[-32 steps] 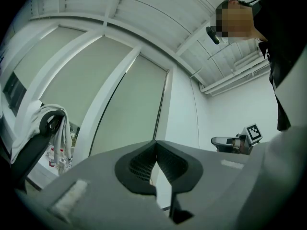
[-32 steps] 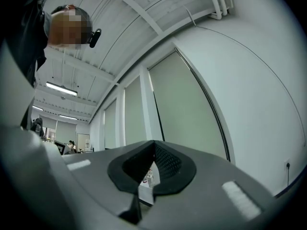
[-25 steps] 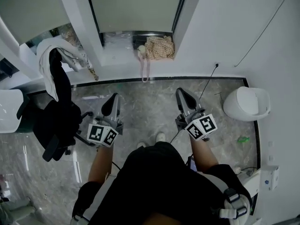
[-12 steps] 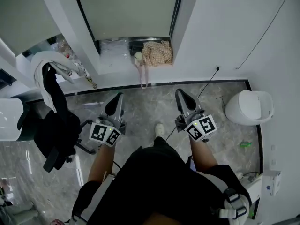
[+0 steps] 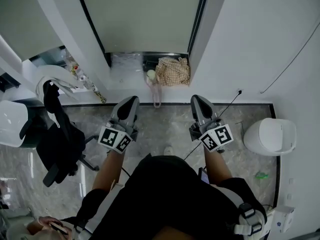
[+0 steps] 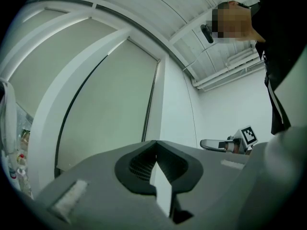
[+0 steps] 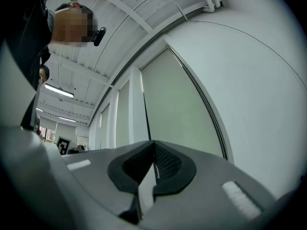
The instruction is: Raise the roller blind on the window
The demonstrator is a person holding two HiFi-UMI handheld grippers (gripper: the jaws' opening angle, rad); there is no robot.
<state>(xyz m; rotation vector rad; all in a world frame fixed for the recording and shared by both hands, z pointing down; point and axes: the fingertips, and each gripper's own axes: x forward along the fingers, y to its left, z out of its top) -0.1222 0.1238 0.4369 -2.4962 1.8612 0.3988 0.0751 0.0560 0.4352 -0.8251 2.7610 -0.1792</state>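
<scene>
Both closed and empty, the left gripper and right gripper face the lowered roller blind ahead; probably best to open one before reaching.

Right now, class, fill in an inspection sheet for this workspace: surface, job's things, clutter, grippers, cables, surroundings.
Surface: grey marble floor, small green scrap lying on it.
Job's things: pale roller blind drawn down, untouched.
Clutter: beige checked cloth bag and clear plastic on the sill.
Grippers: left gripper and right gripper both shut, empty.
Cables: thin black cable from a wall socket toward the floor.
Surroundings: black office chair left, white round bin right.
</scene>
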